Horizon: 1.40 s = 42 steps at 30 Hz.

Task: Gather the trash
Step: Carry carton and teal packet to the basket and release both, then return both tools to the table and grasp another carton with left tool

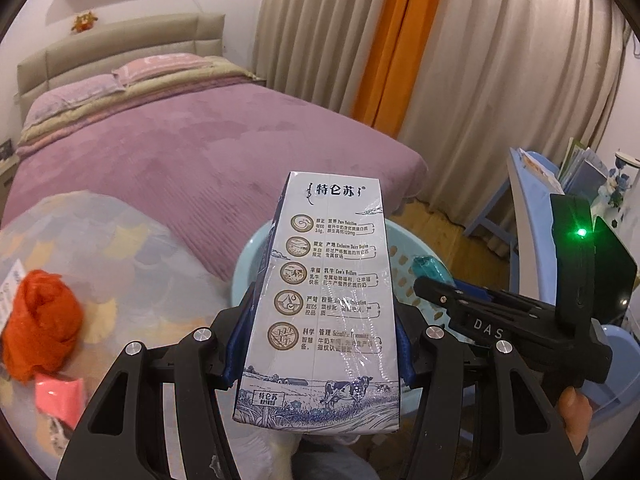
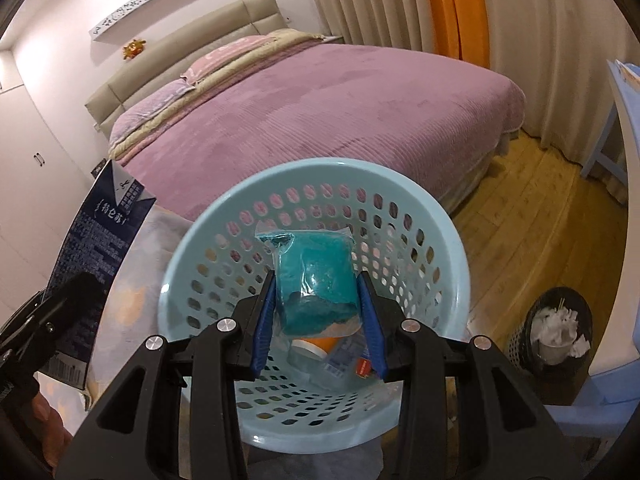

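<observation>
My left gripper [image 1: 320, 340] is shut on a tall white-and-blue milk carton [image 1: 332, 280], its blue pads pressing both sides; the carton stands upright in front of the light blue perforated basket [image 1: 248, 256]. In the right wrist view my right gripper [image 2: 318, 312] is shut on a teal packet [image 2: 316, 276] in clear plastic, held over the mouth of the basket [image 2: 456, 240]. Inside the basket lie an orange-capped bottle [image 2: 316, 348] and some wrappers. The carton [image 2: 100, 248] shows left of the basket. The right gripper [image 1: 432, 280] with the teal packet [image 1: 430, 266] appears beside the carton.
An orange crumpled bag [image 1: 40, 320] and a pink packet [image 1: 60, 400] lie on a patterned cloth [image 1: 120, 240] at the left. A purple bed [image 2: 320, 120] is behind the basket. A black wastebasket [image 2: 556, 332] with white paper stands on the wooden floor by a blue chair [image 1: 528, 208].
</observation>
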Each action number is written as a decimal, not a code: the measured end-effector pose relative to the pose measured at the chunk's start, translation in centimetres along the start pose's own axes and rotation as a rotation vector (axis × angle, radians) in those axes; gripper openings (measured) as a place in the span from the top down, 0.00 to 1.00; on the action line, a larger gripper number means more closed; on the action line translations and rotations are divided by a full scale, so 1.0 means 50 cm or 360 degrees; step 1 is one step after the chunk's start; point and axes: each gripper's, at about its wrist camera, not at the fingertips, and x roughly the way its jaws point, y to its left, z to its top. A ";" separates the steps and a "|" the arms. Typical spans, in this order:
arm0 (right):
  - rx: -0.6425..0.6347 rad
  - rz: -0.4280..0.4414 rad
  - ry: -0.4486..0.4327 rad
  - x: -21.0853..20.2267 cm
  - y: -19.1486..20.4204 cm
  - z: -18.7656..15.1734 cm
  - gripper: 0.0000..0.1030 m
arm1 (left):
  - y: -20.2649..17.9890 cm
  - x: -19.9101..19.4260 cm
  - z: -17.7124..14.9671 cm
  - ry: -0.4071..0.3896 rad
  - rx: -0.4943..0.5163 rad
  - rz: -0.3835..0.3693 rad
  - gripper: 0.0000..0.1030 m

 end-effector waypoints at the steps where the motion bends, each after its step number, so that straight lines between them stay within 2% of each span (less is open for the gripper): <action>1: 0.0007 -0.0005 0.0005 0.004 -0.003 0.000 0.65 | -0.003 0.006 0.001 0.0008 -0.0002 -0.0001 0.47; 12: 0.0039 -0.0027 0.0067 0.037 -0.019 -0.003 0.63 | -0.037 0.057 0.006 0.0056 0.0020 0.0002 0.47; 14: 0.0067 -0.0009 0.0082 0.040 -0.027 -0.005 0.55 | -0.040 0.063 0.007 0.0069 0.0020 0.0000 0.46; 15: 0.0074 -0.0006 0.0081 0.040 -0.030 -0.004 0.54 | -0.040 0.065 0.010 0.0074 0.0011 -0.0007 0.46; 18: 0.0083 -0.0006 0.0075 0.037 -0.036 -0.006 0.52 | -0.032 0.066 0.010 0.0081 -0.0027 -0.0040 0.33; 23: 0.0089 0.0006 0.0071 0.030 -0.038 -0.008 0.52 | -0.029 0.058 0.002 0.0078 -0.0043 -0.0044 0.33; 30: 0.0031 0.0035 0.0050 0.009 -0.010 -0.014 0.52 | -0.020 0.019 0.000 0.0029 -0.0049 -0.0039 0.33; 42: -0.0127 0.0116 -0.0042 -0.057 0.087 -0.021 0.52 | 0.027 -0.109 -0.009 -0.0143 -0.0112 -0.0005 0.33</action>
